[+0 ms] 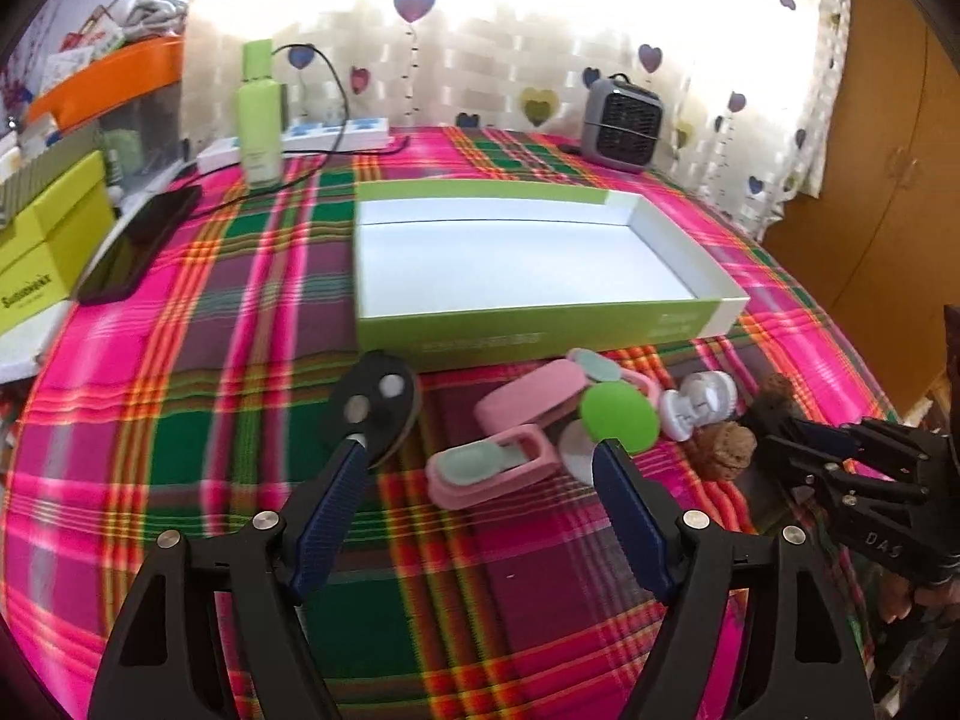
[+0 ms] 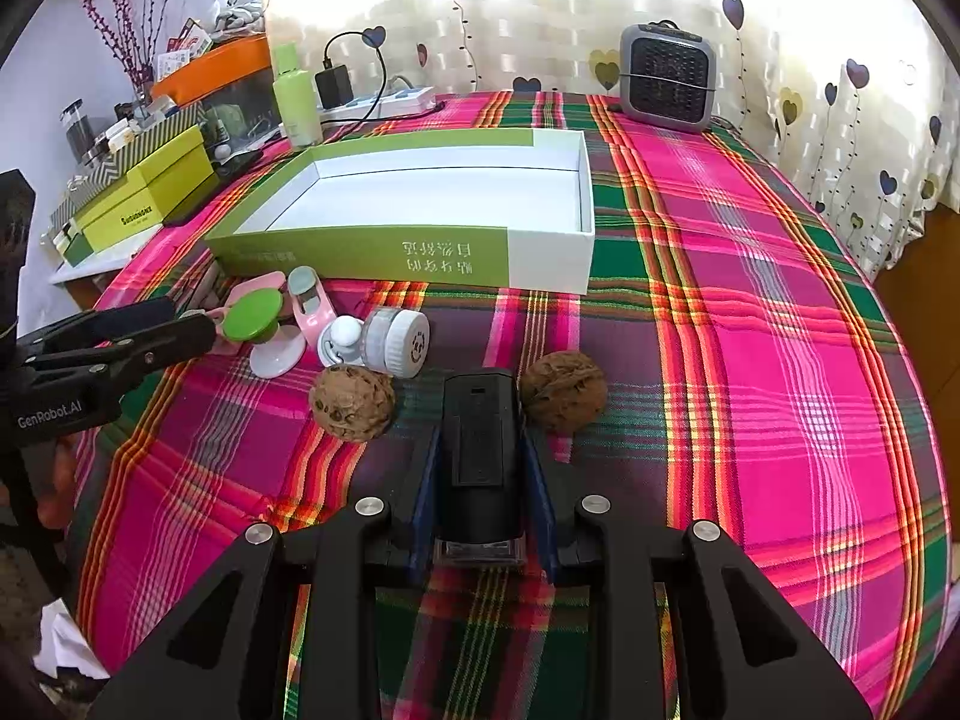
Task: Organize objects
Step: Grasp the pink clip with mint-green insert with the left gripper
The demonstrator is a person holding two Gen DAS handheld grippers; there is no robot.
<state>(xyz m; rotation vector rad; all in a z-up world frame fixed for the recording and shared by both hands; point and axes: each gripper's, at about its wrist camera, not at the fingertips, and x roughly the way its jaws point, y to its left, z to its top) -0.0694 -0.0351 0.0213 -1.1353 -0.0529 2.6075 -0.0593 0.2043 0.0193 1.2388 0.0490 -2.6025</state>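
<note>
An empty green-and-white box (image 1: 540,324) (image 2: 540,258) lies open on the plaid table. In front of it is a pile of small things: pink clips (image 1: 492,468), a green-topped stand (image 1: 618,420) (image 2: 255,312), a white jar (image 2: 399,342), two walnuts (image 2: 351,402) (image 2: 564,396) and a black round device (image 1: 375,405). My left gripper (image 1: 480,456) is open, its fingers either side of the pink clip. My right gripper (image 2: 480,456) is shut on a black rectangular device (image 2: 480,444) between the walnuts.
A grey fan heater (image 2: 666,78) stands at the back right. A green bottle (image 1: 259,114), a power strip (image 1: 336,135), a phone (image 1: 138,246) and stacked yellow-green boxes (image 2: 150,192) are at the back left. The table edge drops off at the right.
</note>
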